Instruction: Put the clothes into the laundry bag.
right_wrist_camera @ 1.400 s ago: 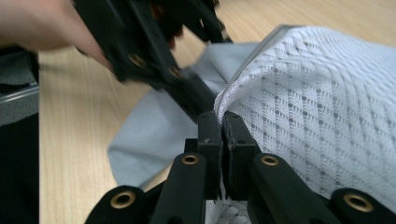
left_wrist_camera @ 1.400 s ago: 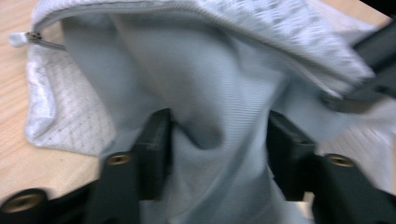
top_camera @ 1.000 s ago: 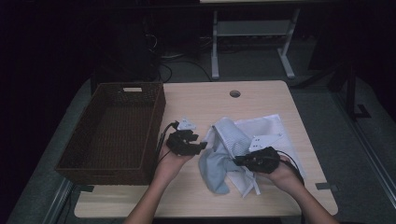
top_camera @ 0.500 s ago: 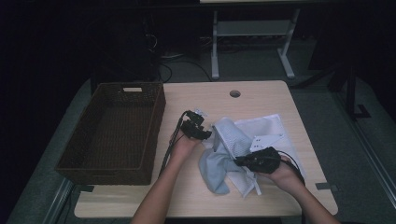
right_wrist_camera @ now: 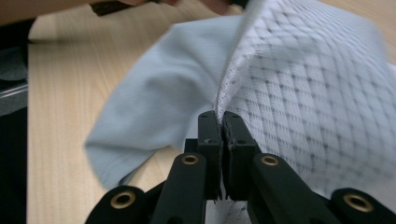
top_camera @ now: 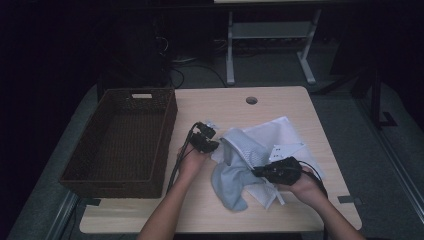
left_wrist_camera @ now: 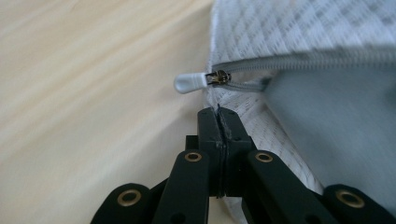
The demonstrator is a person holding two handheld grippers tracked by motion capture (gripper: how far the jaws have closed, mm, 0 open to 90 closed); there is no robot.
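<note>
both tongs clamped on the mesh bag (top_camera: 272, 145), left gripper (top_camera: 210, 145) just closed beside the zipper pull (left_wrist_camera: 189, 83), right gripper (top_camera: 256, 172) pinching the seam, spreading the mouth around the blue cloth (top_camera: 231, 182).

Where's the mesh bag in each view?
High view: mesh bag right of centre on the table, between both grippers.
Left gripper view: upper right, zipper pull beside the jaws.
Right gripper view: right half.
Shared landmark: blue cloth hanging out of the bag.
</note>
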